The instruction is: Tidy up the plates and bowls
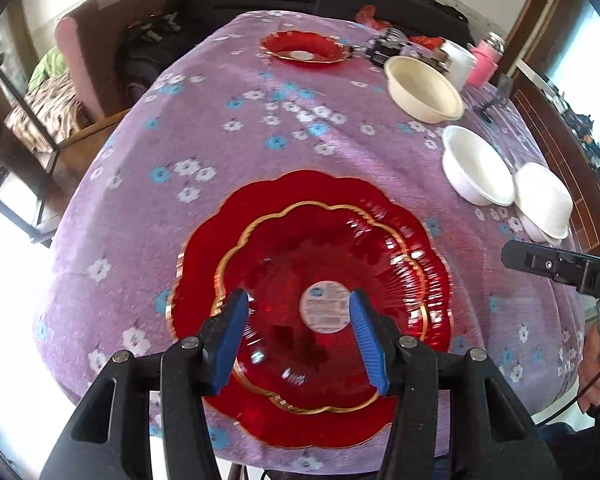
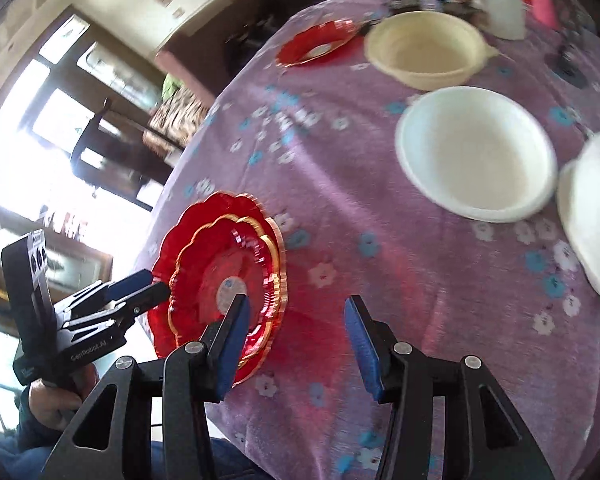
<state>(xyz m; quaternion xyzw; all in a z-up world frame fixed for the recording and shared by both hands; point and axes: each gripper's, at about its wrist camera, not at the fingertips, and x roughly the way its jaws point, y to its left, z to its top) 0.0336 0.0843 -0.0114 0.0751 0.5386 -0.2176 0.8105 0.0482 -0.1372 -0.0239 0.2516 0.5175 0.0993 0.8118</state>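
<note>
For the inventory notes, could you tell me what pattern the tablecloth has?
The tablecloth is purple with white and blue flowers, clearest in the left wrist view.

From my right wrist view, the upturned white bowl (image 2: 596, 216) is cut off by the picture's right edge and smeared by motion blur. The round label (image 1: 325, 306) on the small red plate (image 1: 320, 280) carries print too small for me to read. The clutter (image 1: 404, 46) at the table's far end is blurred; I cannot identify its items.
</note>
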